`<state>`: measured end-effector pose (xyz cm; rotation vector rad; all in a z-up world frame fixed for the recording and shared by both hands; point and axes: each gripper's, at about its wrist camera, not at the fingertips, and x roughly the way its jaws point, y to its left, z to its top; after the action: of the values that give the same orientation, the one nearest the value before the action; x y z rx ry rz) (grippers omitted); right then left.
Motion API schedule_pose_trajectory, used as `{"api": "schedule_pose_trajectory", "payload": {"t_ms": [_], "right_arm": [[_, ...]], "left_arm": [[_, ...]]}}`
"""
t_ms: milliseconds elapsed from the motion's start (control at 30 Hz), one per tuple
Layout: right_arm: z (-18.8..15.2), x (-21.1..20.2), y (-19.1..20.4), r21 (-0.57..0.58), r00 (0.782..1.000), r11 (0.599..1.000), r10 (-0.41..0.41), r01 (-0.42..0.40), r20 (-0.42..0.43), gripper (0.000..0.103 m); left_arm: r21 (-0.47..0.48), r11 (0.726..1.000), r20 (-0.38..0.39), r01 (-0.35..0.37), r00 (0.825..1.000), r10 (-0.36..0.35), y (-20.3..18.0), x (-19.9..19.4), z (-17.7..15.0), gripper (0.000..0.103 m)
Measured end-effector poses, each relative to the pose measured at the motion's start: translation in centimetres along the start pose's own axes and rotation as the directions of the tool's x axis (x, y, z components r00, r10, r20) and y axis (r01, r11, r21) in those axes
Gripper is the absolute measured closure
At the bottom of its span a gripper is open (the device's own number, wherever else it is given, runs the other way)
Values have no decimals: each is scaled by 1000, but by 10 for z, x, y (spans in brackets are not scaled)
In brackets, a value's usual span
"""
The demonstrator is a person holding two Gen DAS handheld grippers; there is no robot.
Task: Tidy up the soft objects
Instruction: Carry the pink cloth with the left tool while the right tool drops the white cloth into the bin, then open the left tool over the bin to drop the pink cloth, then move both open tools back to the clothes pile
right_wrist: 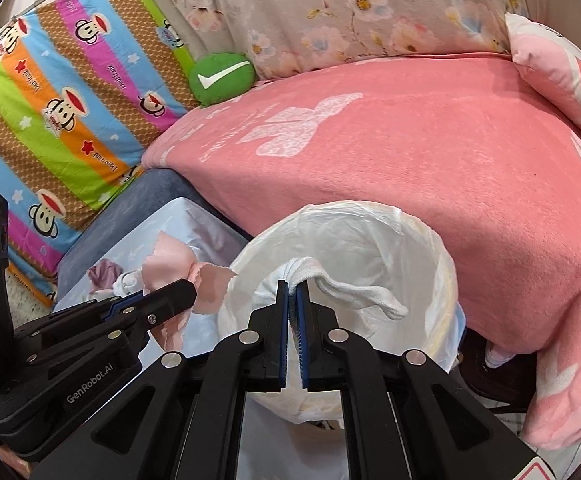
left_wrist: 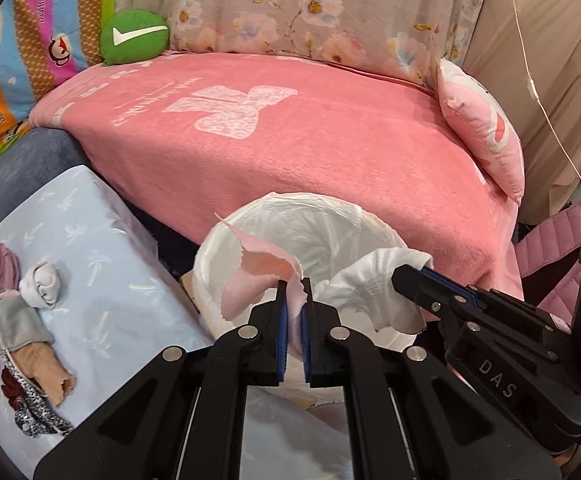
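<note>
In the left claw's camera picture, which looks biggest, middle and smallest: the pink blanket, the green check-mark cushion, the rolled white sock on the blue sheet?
1. pink blanket
2. green check-mark cushion
3. rolled white sock
The cushion sits farther away, so its true lead may be larger.

Ahead of me a pink fleece blanket [left_wrist: 330,148] with a white printed figure covers a couch. Behind it hangs a grey floral cloth [left_wrist: 310,8]. A round green cushion with a white tick [left_wrist: 134,37] sits at the blanket's far left corner, beside a striped, many-coloured monkey-print sheet [right_wrist: 62,120]. A pink pillow [left_wrist: 486,128] leans at the right.
</note>
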<state>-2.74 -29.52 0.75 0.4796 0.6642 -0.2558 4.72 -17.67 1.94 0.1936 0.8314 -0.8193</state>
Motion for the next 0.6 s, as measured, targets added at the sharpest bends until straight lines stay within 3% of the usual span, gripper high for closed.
{"api": "schedule_pose_trajectory", "payload": {"t_ms": [67, 100, 200, 233, 600], "right_arm": [[0, 3, -4, 6, 1000, 1000, -7, 7, -1, 91], [0, 4, -6, 8, 1000, 1000, -10, 10, -3, 91], [-2, 4, -9, 18, 1000, 1000, -21, 21, -1, 80], [-3, 4, -10, 21, 1000, 999, -29, 29, 3, 78], [-4, -2, 1, 5, 1000, 1000, -20, 20, 16, 71]], "left_arm": [[1, 1000, -16, 4, 1000, -4, -2, 6, 0, 96], [0, 1000, -21, -2, 1000, 2, -2, 9, 0, 91], [-20, 999, -23, -33, 999, 32, 0, 12, -1, 57], [-26, 999, -11, -45, 999, 45, 2, 10, -2, 54], [-78, 994, 21, -80, 996, 82, 21, -8, -7, 53]]}}
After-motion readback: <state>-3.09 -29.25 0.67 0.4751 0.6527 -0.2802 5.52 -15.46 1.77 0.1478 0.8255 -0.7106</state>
